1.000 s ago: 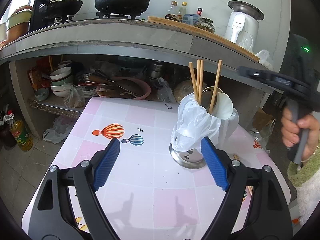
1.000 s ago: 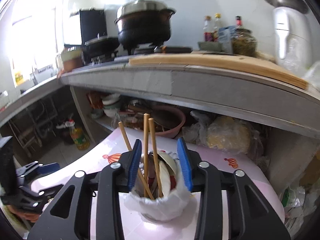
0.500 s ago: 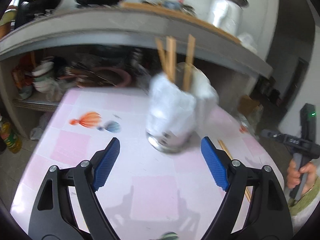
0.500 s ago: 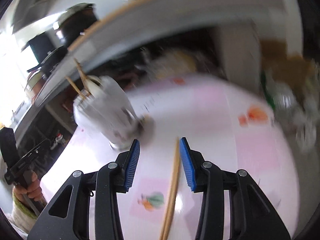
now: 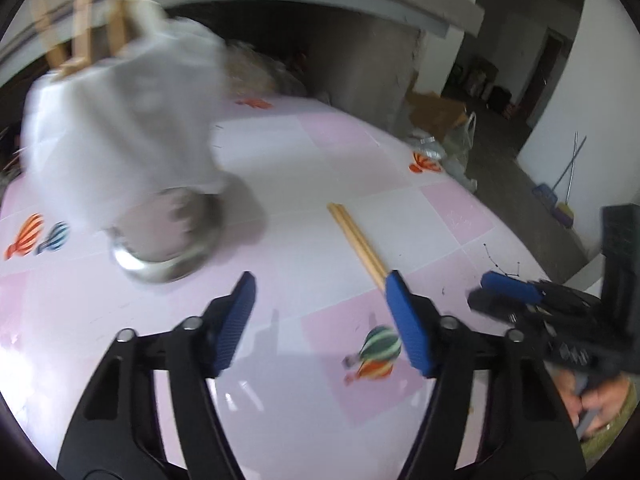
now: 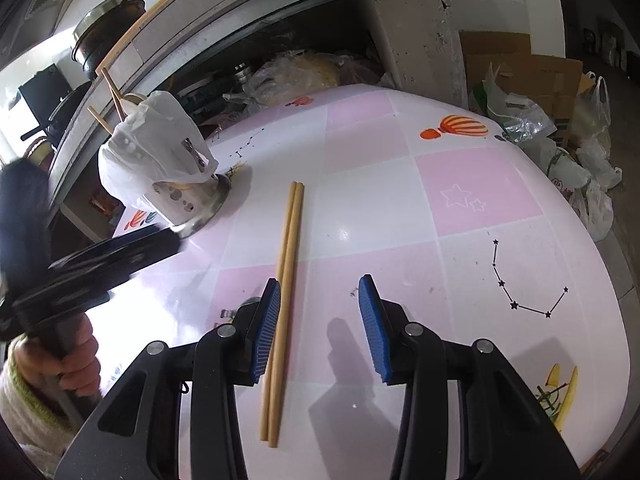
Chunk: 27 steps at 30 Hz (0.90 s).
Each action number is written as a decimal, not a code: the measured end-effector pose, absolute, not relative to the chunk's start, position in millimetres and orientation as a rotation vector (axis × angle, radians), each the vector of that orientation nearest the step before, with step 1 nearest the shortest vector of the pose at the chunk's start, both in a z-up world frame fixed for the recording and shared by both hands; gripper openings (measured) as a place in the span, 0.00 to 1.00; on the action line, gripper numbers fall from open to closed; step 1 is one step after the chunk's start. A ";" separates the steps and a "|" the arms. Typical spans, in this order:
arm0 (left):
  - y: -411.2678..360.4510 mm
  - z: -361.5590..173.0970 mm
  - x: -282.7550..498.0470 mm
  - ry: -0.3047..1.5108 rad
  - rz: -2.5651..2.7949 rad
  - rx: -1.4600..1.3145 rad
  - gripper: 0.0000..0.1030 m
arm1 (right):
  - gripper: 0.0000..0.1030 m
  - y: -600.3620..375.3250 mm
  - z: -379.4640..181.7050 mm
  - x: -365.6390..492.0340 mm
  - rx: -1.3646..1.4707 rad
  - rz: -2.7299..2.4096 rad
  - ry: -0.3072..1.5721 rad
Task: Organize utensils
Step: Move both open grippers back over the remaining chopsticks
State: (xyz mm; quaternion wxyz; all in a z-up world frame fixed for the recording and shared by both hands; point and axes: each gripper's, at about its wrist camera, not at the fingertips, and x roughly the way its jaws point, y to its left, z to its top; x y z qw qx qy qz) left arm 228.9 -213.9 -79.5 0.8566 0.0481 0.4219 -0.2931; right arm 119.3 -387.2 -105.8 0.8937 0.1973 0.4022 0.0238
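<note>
A pair of wooden chopsticks [image 6: 287,264] lies flat on the pink and white table [image 6: 472,200]; it also shows in the left wrist view [image 5: 358,242]. A steel utensil holder [image 6: 188,196] wrapped in a white plastic bag stands at the table's left with chopsticks sticking up; it is blurred in the left wrist view [image 5: 120,140]. My right gripper [image 6: 318,324] is open and empty above the table, its left finger beside the lying chopsticks. My left gripper [image 5: 322,320] is open and empty, right of the holder.
A concrete counter [image 6: 248,24] with a pot runs along the back, with a cluttered shelf under it. Plastic bags and cardboard boxes [image 6: 560,92] lie on the floor beyond the table's right edge. The table edge curves close on the right.
Both grippers have swung away from the holder toward the right part of the table. The right gripper has come down over the lying chopsticks. Both stay open.
</note>
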 end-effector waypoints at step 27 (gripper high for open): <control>-266.5 -122.1 269.1 1.014 -0.532 0.251 0.29 | 0.39 -398.7 -114.0 112.2 0.479 0.101 0.823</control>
